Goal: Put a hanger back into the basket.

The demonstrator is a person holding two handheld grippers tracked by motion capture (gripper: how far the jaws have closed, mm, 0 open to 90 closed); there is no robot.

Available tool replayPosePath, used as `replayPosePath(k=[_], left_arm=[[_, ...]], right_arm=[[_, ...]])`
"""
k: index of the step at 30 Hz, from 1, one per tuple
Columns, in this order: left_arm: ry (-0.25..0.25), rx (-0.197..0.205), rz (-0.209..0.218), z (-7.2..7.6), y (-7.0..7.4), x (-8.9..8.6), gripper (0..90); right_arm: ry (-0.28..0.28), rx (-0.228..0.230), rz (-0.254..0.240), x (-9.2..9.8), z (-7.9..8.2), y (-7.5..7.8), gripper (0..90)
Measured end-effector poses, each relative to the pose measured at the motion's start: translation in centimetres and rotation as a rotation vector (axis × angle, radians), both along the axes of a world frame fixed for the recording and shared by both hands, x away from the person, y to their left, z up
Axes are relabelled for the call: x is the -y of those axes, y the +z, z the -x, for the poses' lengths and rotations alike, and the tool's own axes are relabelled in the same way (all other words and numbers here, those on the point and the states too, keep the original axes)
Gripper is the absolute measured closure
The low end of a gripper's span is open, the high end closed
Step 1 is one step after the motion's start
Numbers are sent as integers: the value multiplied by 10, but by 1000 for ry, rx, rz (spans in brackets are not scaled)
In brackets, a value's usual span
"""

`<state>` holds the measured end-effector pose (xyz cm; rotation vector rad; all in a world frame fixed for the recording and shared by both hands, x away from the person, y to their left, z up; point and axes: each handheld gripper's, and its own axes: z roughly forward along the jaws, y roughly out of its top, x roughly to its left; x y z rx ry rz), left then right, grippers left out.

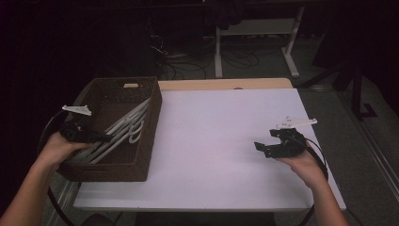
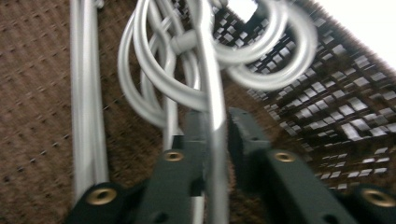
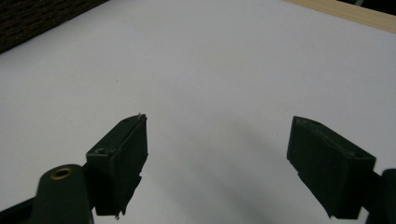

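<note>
Silvery hanger rod (image 2: 215,140) runs between the left gripper (image 2: 215,128)'s black jaws, which stand narrowly parted, a slight gap showing beside the rod. Its hook and those of the other white hangers (image 1: 123,131) lie bunched against the wall of the brown woven basket (image 1: 141,165) at the table's left edge. Right gripper (image 1: 272,145) hovers with jaws wide, holding nothing, above the white tabletop (image 1: 211,141). No writing is legible anywhere.

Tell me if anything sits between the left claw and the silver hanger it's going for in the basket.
Nothing visible: the left claw already straddles a silver metal hanger's bar inside the brown woven basket.
</note>
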<state>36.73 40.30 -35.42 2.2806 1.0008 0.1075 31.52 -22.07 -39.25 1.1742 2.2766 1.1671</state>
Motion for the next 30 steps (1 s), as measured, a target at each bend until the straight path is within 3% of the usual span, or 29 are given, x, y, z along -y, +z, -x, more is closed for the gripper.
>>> replayPosePath(k=[5,8,9,11,17,18,20,30], left_arm=[[-10,23,-15,3,2,1,505],[-12,23,-25,4,2,1,328],[9,27,-49,5,4,0,290],[27,46,-34,5,7,-2,206],[30,85,30,8,16,-2,169],[25,113,67,10,22,3,159],[12,144,92,13,28,10,147],[-41,244,176,24,46,54,28]], right_arm=[[3,1,-1,-1,0,1,198],[3,4,-1,-1,0,2,197],[3,6,0,-1,0,2,197],[2,7,-2,-1,0,3,197],[6,14,-4,-2,1,6,196],[11,19,-6,-3,1,8,194],[17,24,-8,-4,1,11,190],[85,49,-42,-14,5,27,130]])
